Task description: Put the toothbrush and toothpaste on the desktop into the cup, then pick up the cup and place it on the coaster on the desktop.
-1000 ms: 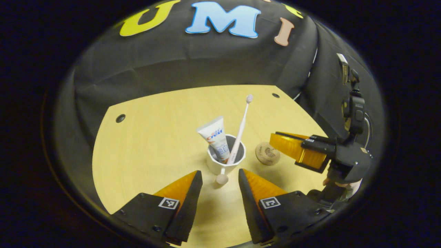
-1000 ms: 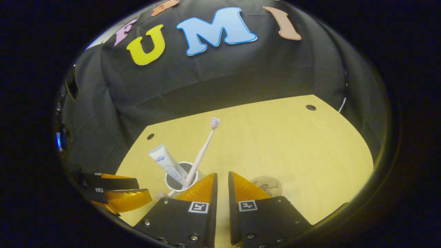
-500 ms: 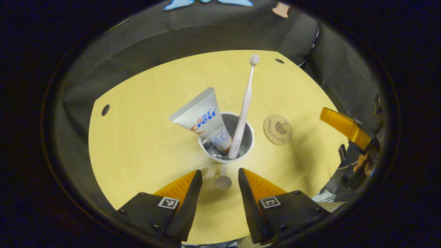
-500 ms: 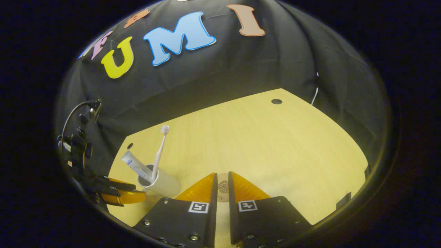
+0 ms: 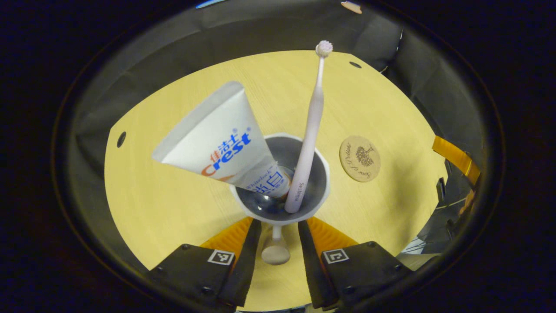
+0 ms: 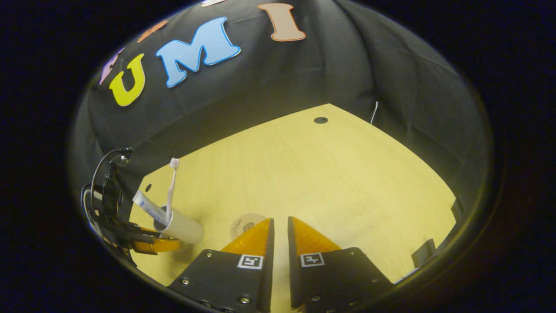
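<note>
A white cup [image 5: 319, 191] stands on the wooden table with a white toothpaste tube [image 5: 217, 134] and a pale toothbrush [image 5: 313, 117] leaning in it. A short stem with a round knob [image 5: 276, 255] sticks out from the cup's near side. My left gripper [image 5: 280, 224] looks steeply down into the cup. Its fingers flank the stem, and their tips are hidden under the rim. The round wooden coaster [image 5: 359, 152] lies right of the cup. In the right gripper view, the cup [image 6: 184, 227] and left gripper [image 6: 156, 245] are far left. My right gripper [image 6: 278, 219] is shut on nothing, beside the coaster [image 6: 243, 222].
The round yellow table [image 6: 347, 174] has small dark holes [image 5: 121, 139] near its rim, and black cloth walls stand close behind it. My right gripper [image 5: 456, 158] sits at the table's right edge in the left gripper view. A wide stretch of table lies ahead of the right gripper.
My left gripper has come down close over the cup and its fingers have narrowed around the stem. My right gripper has drawn away, so the cup sits farther left in its view.
</note>
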